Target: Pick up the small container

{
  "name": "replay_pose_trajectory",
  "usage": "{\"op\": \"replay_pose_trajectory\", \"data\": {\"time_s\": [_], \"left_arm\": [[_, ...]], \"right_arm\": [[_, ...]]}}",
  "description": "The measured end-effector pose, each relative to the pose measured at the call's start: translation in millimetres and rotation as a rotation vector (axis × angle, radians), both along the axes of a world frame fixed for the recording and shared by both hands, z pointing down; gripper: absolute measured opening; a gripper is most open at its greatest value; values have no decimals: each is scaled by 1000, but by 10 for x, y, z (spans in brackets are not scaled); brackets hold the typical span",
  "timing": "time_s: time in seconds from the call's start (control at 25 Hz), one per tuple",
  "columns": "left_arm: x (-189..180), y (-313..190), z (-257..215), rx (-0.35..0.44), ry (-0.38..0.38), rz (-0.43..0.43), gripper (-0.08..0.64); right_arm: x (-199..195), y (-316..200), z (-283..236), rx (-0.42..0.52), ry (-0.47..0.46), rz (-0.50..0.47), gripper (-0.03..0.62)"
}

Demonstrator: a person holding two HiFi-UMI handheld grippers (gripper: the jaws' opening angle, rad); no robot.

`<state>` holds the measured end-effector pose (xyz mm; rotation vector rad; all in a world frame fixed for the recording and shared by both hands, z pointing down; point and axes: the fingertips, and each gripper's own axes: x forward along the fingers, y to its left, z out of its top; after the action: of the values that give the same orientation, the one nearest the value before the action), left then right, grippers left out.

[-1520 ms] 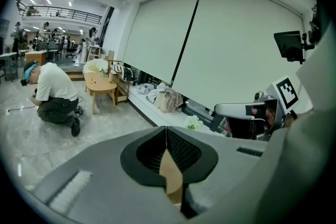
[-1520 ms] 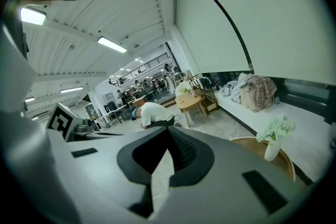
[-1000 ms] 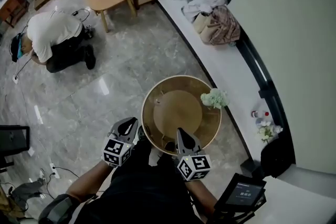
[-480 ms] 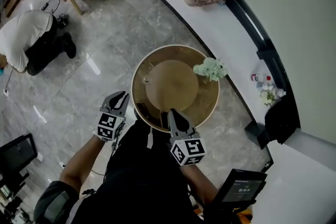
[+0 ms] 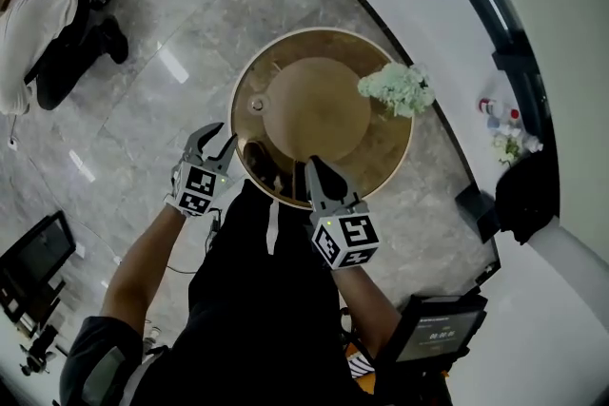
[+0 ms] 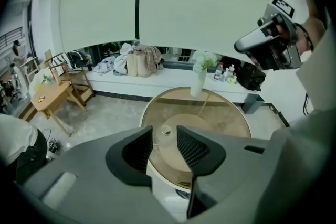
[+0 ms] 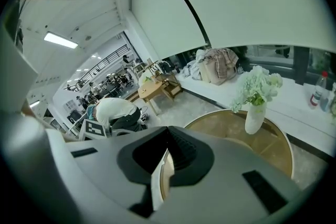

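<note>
Head view: left tool (image 5: 223,136) hangs at the lower-left rim of the round surface (image 5: 395,162), released, its jaws just opening, nothing gripped. The small container (image 5: 255,104) sits on the surface's left side, just above that tool. The right tool (image 5: 311,166), clenched and empty, is at the lower rim.

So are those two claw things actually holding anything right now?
Nothing. The left gripper has just been opening its jaws, with nothing between them; the right gripper is shut and empty. The small container is untouched.
</note>
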<state>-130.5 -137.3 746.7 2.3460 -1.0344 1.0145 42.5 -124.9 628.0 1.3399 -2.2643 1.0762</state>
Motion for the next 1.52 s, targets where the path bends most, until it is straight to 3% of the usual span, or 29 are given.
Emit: {"op": "replay_pose_trajectory", "data": {"time_s": [0.16,0.28,0.48,0.6,0.8,1.04,1.52], "left_arm": [[171,-5,411,-60,9,89,144],[198,-85,659,-76,5,103,144],[244,-265,981,-89,6,134,259],[344,-327,1146,-112,17,153,284],[439,-399,1392,-121,-27,173,336],[552,-432,1612,-98,-79,223,339],[689,-510,1859,-96,-47,211,339]], "right_arm": [[81,-115,238,-33,-3,32,6],[136,-148,376,-55,-9,58,6],[130,-80,623,-106,-8,62,6],[159,-34,730,-139,-14,67,6],[215,-54,820,-149,-13,80,6],[274,-12,971,-172,-5,98,6],[207,213,1323,-240,-11,106,6]]}}
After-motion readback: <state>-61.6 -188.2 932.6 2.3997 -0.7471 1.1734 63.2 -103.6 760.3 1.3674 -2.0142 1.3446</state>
